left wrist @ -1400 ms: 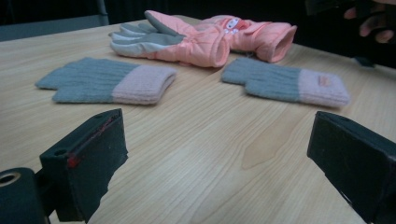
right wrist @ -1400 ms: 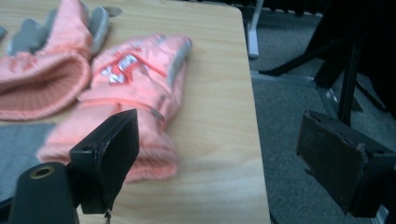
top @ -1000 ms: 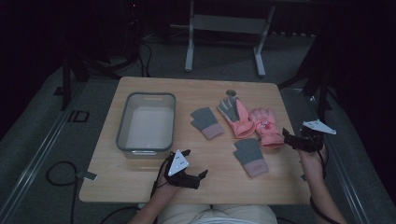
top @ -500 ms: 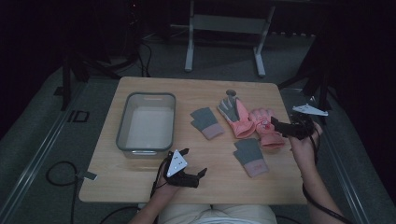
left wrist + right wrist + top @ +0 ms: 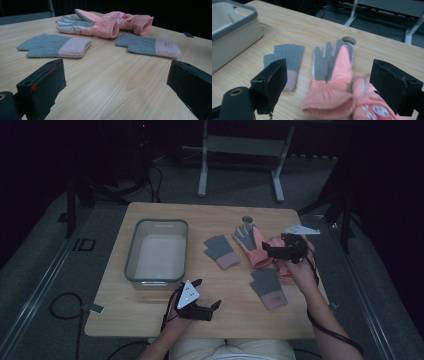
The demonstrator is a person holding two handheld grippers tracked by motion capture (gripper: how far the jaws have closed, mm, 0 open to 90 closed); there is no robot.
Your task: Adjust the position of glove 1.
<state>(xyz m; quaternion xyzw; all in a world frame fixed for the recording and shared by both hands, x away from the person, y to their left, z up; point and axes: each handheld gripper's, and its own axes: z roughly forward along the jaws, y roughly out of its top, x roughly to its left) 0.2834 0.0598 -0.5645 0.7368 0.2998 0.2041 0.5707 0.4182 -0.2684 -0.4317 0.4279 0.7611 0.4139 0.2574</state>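
**Both tongs open, four gloves on the desk**

My left tongs (image 5: 202,296) rest low at the near edge of the light wooden desk (image 5: 150,317), jaws spread wide with nothing between them. Looking along them in the left gripper view, I see bare wood grain between the jaws and the gloves lying farther off.

My right tongs (image 5: 272,251) hang above the right side of the desk, over the pink pair, jaws also wide apart and empty. In the right gripper view the gap between the jaws frames the padded pink ski glove with the grey palm (image 5: 332,75), which lies palm up with its fingers pointing away from me toward a round hole in the desk (image 5: 349,40). The second pink padded glove with a small printed pattern (image 5: 372,105) lies just beside it on the right, touching it.

A knitted grey mitten with a pale pink cuff (image 5: 221,251) lies to the left of the pink pair, apart from it. Its matching grey knitted mitten (image 5: 268,287) lies nearer to me, just beside the pink gloves.

On the left half of the desk stands a rectangular clear plastic bin with a grey rim (image 5: 131,252), well apart from the gloves.
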